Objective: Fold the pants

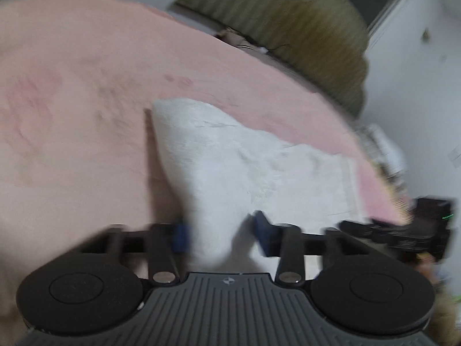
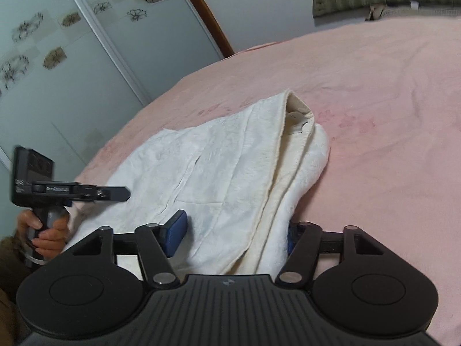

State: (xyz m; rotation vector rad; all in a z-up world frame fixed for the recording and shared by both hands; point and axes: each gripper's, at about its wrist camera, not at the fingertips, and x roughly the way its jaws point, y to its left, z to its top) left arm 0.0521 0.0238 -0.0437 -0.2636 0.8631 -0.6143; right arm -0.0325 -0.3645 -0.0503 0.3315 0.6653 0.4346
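White pants (image 1: pixel 230 161) lie folded on the pink bedspread (image 1: pixel 72 115). In the blurred left wrist view, my left gripper (image 1: pixel 223 238) straddles a raised fold of the cloth. Its left blue pad touches the fold, and a shadowed gap separates the fold from the right pad. In the right wrist view the pants (image 2: pixel 207 167) show a cream inner waistband at the far end. My right gripper (image 2: pixel 233 235) straddles their thick near edge with the jaws apart, the right pad half hidden behind the cloth. The left gripper (image 2: pixel 115 194), held in a hand (image 2: pixel 47 230), sits at the pants' left edge.
A padded olive headboard (image 1: pixel 302 37) stands at the far end of the bed. A wardrobe with flower-patterned sliding doors (image 2: pixel 57 52) runs along the left side. Dark, blurred equipment (image 1: pixel 417 227) sits at the right bed edge. Bare pink bedspread (image 2: pixel 389 115) stretches right of the pants.
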